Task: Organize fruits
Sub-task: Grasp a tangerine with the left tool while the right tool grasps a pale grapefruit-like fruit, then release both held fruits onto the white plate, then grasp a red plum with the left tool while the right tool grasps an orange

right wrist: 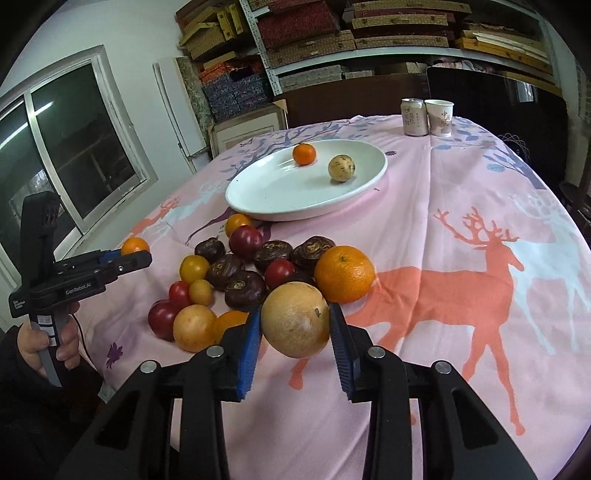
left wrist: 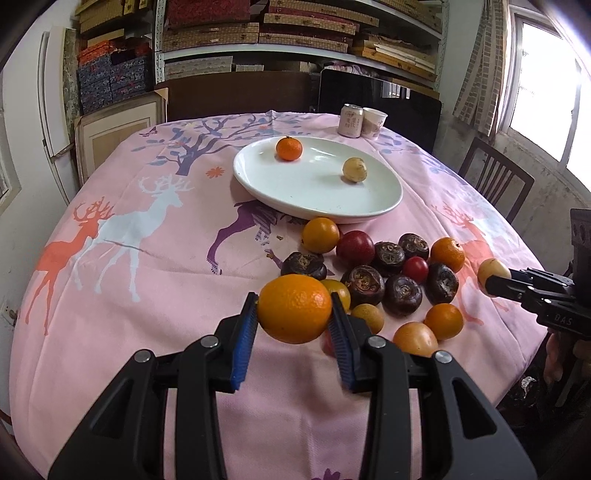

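Observation:
My left gripper [left wrist: 294, 308] is shut on an orange [left wrist: 294, 309], held above the pink deer tablecloth [left wrist: 155, 295] in front of the fruit pile [left wrist: 391, 273]. My right gripper [right wrist: 295, 320] is shut on a tan round fruit [right wrist: 295, 320], which shows in the left wrist view as a pale fruit [left wrist: 493, 272] at the right. A white oval plate [left wrist: 369, 199] beyond the pile holds a small tangerine [left wrist: 289, 148] and a pale yellow fruit [left wrist: 354, 170]. The pile mixes dark brown water chestnuts [right wrist: 245, 290], red fruits [right wrist: 162, 319] and yellow-orange ones [right wrist: 194, 328]. A large orange [right wrist: 345, 274] lies right of the pile.
A drink can [left wrist: 350, 120] and a paper cup [left wrist: 374, 122] stand at the table's far edge. Shelves of boxes [left wrist: 258, 33] fill the back wall. A wooden chair [left wrist: 495, 177] stands at the right, by a window. A person's hand [right wrist: 44, 343] grips the left tool's handle.

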Demonstrator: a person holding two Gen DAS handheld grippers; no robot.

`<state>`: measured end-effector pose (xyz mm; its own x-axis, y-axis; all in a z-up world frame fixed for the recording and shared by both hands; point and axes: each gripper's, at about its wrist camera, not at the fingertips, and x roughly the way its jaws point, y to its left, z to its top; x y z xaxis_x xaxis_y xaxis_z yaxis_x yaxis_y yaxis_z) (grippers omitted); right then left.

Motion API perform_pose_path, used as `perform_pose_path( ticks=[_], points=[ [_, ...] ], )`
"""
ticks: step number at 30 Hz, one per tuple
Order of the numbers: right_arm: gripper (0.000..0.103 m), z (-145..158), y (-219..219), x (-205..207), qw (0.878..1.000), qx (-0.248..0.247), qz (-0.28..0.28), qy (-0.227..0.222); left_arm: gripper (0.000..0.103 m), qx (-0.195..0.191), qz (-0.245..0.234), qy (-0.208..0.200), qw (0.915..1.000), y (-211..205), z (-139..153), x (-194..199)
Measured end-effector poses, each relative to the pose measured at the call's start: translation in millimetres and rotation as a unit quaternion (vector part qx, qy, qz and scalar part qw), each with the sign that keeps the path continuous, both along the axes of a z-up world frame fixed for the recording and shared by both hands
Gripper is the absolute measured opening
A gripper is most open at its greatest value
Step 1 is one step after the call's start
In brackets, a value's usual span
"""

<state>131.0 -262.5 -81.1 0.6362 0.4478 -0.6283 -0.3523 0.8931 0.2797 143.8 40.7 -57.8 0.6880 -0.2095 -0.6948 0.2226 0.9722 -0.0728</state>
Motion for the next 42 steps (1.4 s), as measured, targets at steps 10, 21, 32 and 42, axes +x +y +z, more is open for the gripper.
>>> perform_pose_path(
  ticks=[10, 21, 32, 42],
  points=[
    [0.037, 45, -2, 79, 1.000, 0.023, -0.006, -0.006, 0.037, -0.011, -0.009, 0.007, 0.9999, -17, 20, 85],
    [0.038, 46, 79, 249, 0.999, 0.008, -0.002, 0.035, 0.043, 0.001, 0.013, 0.060, 0.9981, -37, -7, 224],
    [0.053, 80, 54, 174, 0.999, -0.004, -0.015, -0.043, 0.083, -0.008, 0.026, -0.016, 0.9995, -15, 37, 150],
    [0.063, 45, 0, 21, 0.996, -0.008, -0.039, -0.076, 0.083, 0.034, -0.065, 0.006, 0.9973, -36, -5, -9]
  ],
)
